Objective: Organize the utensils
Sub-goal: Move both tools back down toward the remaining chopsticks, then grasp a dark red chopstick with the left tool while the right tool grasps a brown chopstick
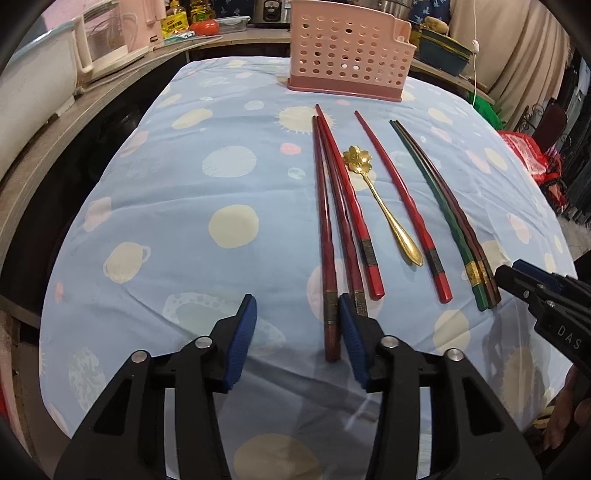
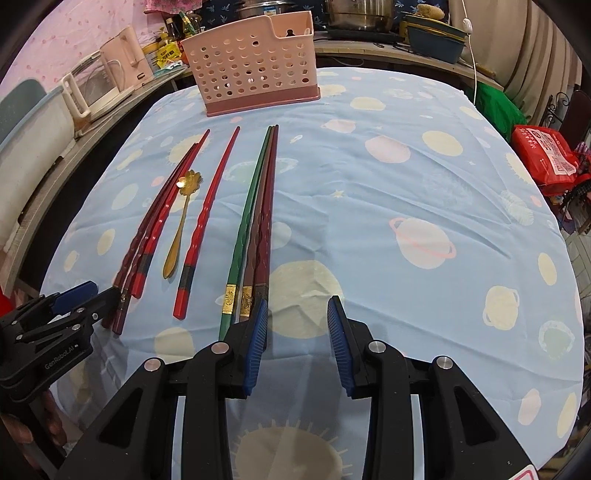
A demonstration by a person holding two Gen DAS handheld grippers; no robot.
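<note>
The left gripper point(image 1: 297, 325) hangs over the near edge of a table under a blue cloth point(image 1: 184, 192) printed with planets. Its fingers are spread with only cloth between them; its right finger point(image 1: 352, 339) covers the near end of one dark red chopstick point(image 1: 334, 206), though contact cannot be told. No earlier picture is at hand to show any closing. The right gripper point(image 2: 297, 332) likewise stands with fingers apart and nothing between them; its left finger point(image 2: 256, 343) lies over the near ends of a tight bundle of three chopsticks, one green point(image 2: 245, 229) and two brown.

The utensils lie in a row on the cloth, pointing toward a pink holder point(image 1: 349, 51) with round holes at the far side: three red chopsticks bunched, a gold spoon point(image 1: 384, 206) with a flower-shaped bowl, a single red chopstick point(image 1: 402, 206), then the bundle.

The right wrist view alone looks into the holder's open top and shows a red bag point(image 2: 546, 158) off the table's right edge. The left wrist view alone shows a tomato-coloured thing point(image 1: 204, 26) on the side counter. Each view catches the other gripper at its edge.
</note>
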